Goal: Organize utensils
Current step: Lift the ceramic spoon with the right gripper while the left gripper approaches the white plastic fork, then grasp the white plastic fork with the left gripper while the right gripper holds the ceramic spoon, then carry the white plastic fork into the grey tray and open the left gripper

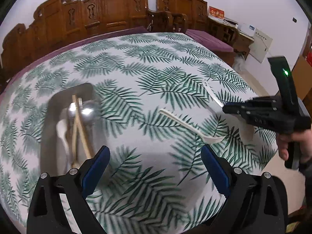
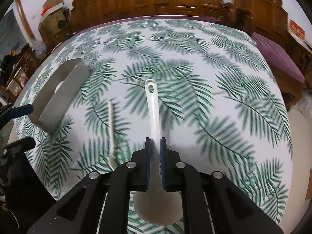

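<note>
My right gripper (image 2: 155, 143) is shut on the handle of a large white ladle (image 2: 153, 109), held above the leaf-print tablecloth; its bowl shows below the fingers. In the left wrist view the right gripper (image 1: 226, 108) holds that ladle (image 1: 212, 93) at the right. A small white spoon (image 1: 187, 125) lies on the cloth between the grippers; it also shows in the right wrist view (image 2: 111, 128). My left gripper (image 1: 155, 156) is open and empty above the cloth. A grey utensil tray (image 1: 52, 105) at the left holds metal spoons, chopsticks and a white spoon.
The grey tray (image 2: 58, 93) also shows at the left in the right wrist view. Carved wooden chairs (image 1: 109, 9) with purple cushions stand behind the table. The table's right edge (image 1: 269, 136) drops off near the right hand.
</note>
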Tool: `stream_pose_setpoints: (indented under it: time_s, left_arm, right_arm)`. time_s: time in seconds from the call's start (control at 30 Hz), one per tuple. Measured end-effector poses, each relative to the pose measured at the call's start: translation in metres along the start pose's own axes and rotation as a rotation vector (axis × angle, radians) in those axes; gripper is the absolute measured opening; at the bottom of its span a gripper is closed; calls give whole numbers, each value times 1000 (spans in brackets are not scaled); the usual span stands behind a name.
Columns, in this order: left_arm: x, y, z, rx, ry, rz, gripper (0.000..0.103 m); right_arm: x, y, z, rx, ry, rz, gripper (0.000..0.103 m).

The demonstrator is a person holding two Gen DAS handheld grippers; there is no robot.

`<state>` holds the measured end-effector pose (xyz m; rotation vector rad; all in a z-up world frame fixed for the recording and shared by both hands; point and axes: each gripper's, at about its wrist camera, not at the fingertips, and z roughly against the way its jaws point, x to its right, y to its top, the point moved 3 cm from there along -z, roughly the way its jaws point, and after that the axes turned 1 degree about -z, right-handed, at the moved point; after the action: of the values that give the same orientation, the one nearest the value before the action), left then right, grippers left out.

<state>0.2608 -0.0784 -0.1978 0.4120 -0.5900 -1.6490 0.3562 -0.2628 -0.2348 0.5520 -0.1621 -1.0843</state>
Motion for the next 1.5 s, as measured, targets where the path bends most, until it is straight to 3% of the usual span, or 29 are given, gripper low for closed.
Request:
stream_pose_setpoints:
  time_s: [0.2,0.4,0.57,0.7,0.83,1.1,1.5]
  left_arm:
    - [24,13,-28,-27,-30,4,87]
    - [47,25,-63,-69,-51,19,69]
    - [60,22,-86,-124,-68,22,43]
    - [61,17,-98,-163,-71,38,28]
    - [53,12,-96,-169,-84,60,3]
    - [30,8,-76,-145,-64,50,3]
    - [-34,14,-17,-47,11,64,3]
  right_arm:
    - [24,-12,-2,-9,-27,-31,11]
    - [37,-11,-2,-3,-22,-63,11]
    - [40,-10,-1,-1,-21,-72,11]
    - [39,-10,-1,-2,-20,-71,11]
    - [34,-9,1,0,-19,-63,11]
    - [8,-4,4,1,-16,-21,11]
    - [-55,21,5,26,34,50,11]
